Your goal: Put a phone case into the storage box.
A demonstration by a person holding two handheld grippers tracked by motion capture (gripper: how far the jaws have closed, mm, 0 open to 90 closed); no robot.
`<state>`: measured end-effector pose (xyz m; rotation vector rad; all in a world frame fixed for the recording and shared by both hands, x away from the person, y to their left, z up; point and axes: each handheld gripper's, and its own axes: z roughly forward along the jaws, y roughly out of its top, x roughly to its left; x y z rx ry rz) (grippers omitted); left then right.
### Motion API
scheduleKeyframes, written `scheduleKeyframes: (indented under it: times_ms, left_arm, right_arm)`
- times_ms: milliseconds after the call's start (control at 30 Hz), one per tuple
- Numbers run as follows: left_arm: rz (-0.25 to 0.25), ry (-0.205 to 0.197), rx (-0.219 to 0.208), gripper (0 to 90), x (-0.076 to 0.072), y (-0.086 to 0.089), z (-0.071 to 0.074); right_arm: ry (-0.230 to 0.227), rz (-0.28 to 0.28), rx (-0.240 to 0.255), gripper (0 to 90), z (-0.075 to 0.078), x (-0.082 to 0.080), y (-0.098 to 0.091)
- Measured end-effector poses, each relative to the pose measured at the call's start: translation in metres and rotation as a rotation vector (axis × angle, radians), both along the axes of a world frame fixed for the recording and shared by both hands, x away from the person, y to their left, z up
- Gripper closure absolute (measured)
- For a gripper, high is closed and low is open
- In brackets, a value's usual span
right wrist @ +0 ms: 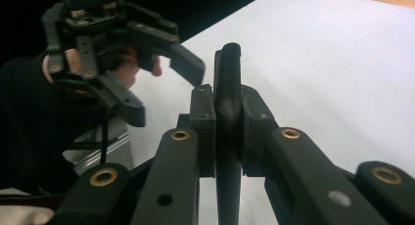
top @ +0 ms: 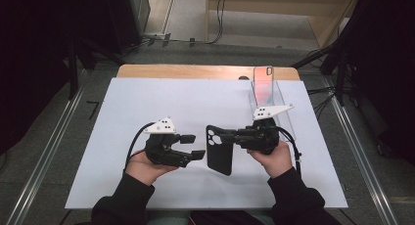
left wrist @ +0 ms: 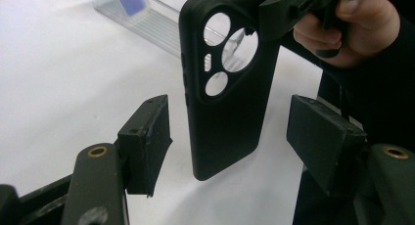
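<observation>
High view, one item in hand: a black phone case, held above the white sheet on the worktop, camera cut-outs at its far end.

Held by: my right tongs, shut on the case near that cut-out end. In the right gripper view the case stands edge-on between both pads, pressed from either side.

Near it: my left tongs, just to the left of the case in the high view, pointing at it. Jaws apart, nothing gripped. In the left gripper view the case hangs upright between the two pads, clear of both, its back with four round openings facing the camera. The right gripper view shows the left tongs beside the case's far end, close to it; whether they touch there I cannot tell.

Further out: a clear plastic stand at the far right of the sheet, well apart from the case, with a pinkish phone-shaped piece propped on it.

Hands: mine, in dark sleeves, one round each tool.
</observation>
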<state>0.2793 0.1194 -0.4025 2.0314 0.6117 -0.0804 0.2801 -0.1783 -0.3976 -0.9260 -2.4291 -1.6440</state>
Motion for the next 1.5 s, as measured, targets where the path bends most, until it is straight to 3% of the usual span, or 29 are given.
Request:
scheduleKeyframes:
  times_ms: [133, 333, 700, 900, 1133, 1400, 1500]
  left_arm:
    - [-0.023, 0.018, 0.002, 28.7, 0.005, -0.001, -0.001]
    - [-0.065, 0.014, 0.008, 29.6, 0.011, -0.002, -0.001]
    - [-0.120, 0.031, -0.033, 34.1, 0.015, -0.005, -0.002]
    - [-0.176, 0.053, -0.038, 46.1, 0.016, -0.009, -0.004]
    - [-0.227, 0.033, -0.058, 68.7, 0.016, -0.005, -0.003]
    - [-0.264, 0.040, -0.068, 76.4, 0.015, -0.005, 0.003]
    - [-0.265, 0.061, -0.068, 76.8, 0.015, -0.005, 0.004]
  right_arm:
    - [-0.002, 0.024, 0.005, 77.3, 0.000, -0.001, 0.001]
    - [-0.007, 0.065, 0.010, 77.3, -0.002, -0.001, 0.006]
    - [-0.022, 0.140, 0.018, 77.3, -0.002, -0.006, 0.016]
    - [-0.003, 0.178, 0.035, 77.3, -0.004, -0.005, 0.019]
    - [-0.002, 0.215, 0.049, 77.3, -0.005, -0.005, 0.024]
    - [-0.004, 0.234, 0.077, 75.1, -0.005, -0.002, 0.021]
    - [0.004, 0.229, 0.083, 72.5, -0.005, -0.002, 0.020]
